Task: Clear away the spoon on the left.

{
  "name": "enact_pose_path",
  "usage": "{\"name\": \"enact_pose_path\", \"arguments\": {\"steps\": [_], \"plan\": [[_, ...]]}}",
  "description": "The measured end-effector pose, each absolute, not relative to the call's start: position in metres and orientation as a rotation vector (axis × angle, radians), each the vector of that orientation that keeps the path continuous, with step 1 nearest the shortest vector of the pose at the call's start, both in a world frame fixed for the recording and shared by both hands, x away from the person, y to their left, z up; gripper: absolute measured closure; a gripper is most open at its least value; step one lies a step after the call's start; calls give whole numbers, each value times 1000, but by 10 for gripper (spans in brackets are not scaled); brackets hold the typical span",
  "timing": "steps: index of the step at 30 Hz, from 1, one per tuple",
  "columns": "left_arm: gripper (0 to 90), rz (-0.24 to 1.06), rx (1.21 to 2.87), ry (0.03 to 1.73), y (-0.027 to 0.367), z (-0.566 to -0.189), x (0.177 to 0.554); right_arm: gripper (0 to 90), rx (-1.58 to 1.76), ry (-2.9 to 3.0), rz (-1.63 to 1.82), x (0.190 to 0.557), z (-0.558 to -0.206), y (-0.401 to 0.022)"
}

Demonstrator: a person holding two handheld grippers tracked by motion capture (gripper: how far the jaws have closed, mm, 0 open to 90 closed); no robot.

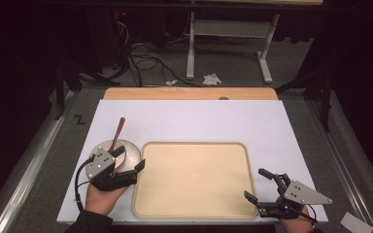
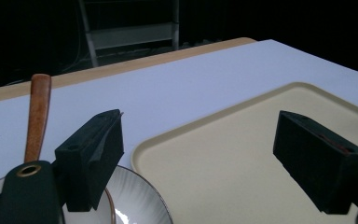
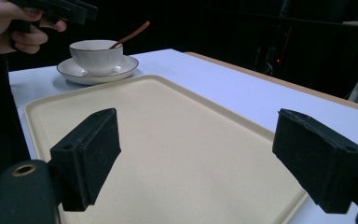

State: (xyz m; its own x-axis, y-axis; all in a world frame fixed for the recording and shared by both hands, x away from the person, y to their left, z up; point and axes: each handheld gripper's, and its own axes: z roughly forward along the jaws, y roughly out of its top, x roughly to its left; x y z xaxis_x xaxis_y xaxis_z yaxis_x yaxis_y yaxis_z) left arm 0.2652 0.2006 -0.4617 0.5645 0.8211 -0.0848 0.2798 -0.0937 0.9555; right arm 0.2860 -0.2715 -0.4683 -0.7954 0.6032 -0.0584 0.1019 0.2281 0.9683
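Note:
A white cup [image 1: 106, 145] stands on a saucer [image 1: 132, 154] just left of a cream tray [image 1: 194, 179]. A spoon with a brown handle [image 1: 119, 130] leans in the cup. My left gripper [image 1: 129, 158] hovers open over the saucer's near right edge, with nothing between its jaws. In the left gripper view [image 2: 205, 158] the spoon handle [image 2: 38, 116], saucer rim [image 2: 135, 196] and tray [image 2: 242, 140] lie ahead. My right gripper [image 1: 255, 183] is open at the tray's near right corner. Its own view [image 3: 196, 158] looks across the empty tray [image 3: 168, 121] to the cup [image 3: 95, 53].
A white mat [image 1: 184, 121] covers the table, with a wooden strip [image 1: 189, 93] along the far edge. Beyond it are floor cables [image 1: 145, 60], a white desk frame [image 1: 228, 29] and paper scraps [image 1: 211, 78]. A person's hand [image 3: 9, 28] holds the left gripper.

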Motion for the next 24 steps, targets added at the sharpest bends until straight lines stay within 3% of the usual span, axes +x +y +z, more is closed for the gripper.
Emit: {"name": "enact_pose_path", "arguments": {"steps": [24], "plan": [[188,673,1669,1071,229,-432,334,161,664,2079,1601,286,-467,-274]]}}
